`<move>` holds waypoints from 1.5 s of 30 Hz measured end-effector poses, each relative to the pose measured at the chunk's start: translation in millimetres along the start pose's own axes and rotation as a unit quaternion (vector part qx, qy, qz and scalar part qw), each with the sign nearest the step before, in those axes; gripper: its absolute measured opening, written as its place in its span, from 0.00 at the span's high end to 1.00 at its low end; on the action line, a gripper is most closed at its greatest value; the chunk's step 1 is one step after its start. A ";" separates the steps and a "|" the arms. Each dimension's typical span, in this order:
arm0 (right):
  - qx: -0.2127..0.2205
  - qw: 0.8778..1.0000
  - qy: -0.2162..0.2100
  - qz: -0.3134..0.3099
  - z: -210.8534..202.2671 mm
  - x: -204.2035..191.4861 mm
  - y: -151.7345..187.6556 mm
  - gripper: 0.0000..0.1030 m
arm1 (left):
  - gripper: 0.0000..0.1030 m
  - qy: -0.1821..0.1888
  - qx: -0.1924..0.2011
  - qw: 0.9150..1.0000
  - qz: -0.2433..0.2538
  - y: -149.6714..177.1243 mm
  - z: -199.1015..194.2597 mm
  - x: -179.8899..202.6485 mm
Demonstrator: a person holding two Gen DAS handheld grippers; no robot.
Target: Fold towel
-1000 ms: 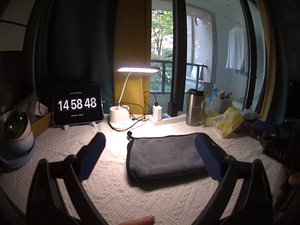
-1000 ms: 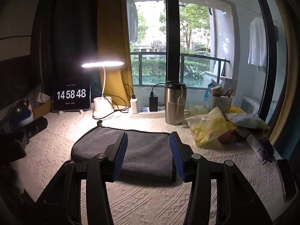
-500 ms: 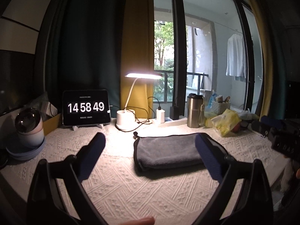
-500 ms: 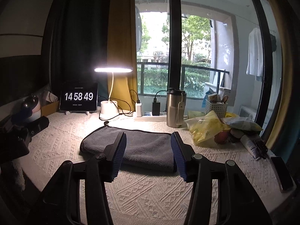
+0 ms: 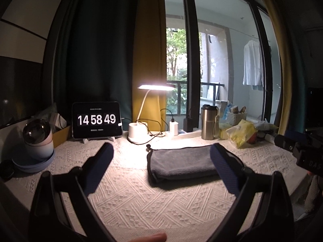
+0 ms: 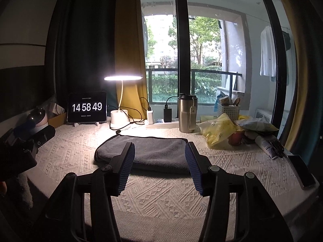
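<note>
A dark grey towel (image 5: 181, 164) lies folded in a flat rectangle on the white textured tablecloth (image 5: 131, 191); it also shows in the right wrist view (image 6: 155, 151). My left gripper (image 5: 161, 153) is open and empty, held back from the towel and above the table. My right gripper (image 6: 159, 151) is open and empty, also held back, with the towel seen between its blue pads. The right gripper body shows at the right edge of the left wrist view (image 5: 302, 151). The left gripper body shows at the left edge of the right wrist view (image 6: 22, 147).
Along the back stand a tablet clock (image 5: 97, 120), a lit desk lamp (image 5: 138, 131), a power strip with chargers (image 6: 161, 121), a steel tumbler (image 6: 187, 113), yellow bags (image 6: 218, 129) and a white basket (image 6: 228, 109). A phone (image 6: 300, 171) lies at the right edge. A pink globe device (image 5: 37, 139) sits left.
Both grippers have pulled back and risen away from the towel, which now looks smaller and farther. The towel has not moved. The clock went from 14:58:48 to 14:58:49.
</note>
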State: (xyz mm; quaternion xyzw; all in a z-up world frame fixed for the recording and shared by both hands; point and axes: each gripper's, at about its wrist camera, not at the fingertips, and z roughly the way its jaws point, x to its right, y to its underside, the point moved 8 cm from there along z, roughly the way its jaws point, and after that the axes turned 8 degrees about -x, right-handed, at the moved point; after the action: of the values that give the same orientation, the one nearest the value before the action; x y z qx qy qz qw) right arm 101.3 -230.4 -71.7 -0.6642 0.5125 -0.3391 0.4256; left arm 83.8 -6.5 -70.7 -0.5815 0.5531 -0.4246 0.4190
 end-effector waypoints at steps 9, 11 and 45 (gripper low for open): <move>0.004 1.000 0.001 0.000 -3.8 -2.3 -1.0 0.46 | 0.06 -0.001 0.006 1.000 0.002 -2.2 -1.4 0.5; 0.005 1.000 0.002 0.000 -4.1 -2.5 -1.6 0.46 | 0.06 -0.001 0.006 1.000 0.002 -2.0 -1.6 0.5; 0.007 1.000 0.003 0.003 -3.5 0.0 -2.7 0.46 | 0.06 -0.003 0.009 1.000 0.001 -2.5 -2.1 0.0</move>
State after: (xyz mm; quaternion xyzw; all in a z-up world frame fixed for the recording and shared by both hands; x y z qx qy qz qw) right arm 99.2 -230.9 -67.8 -0.6585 0.5135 -0.3434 0.4299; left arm 82.5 -6.5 -67.7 -0.5786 0.5489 -0.4275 0.4258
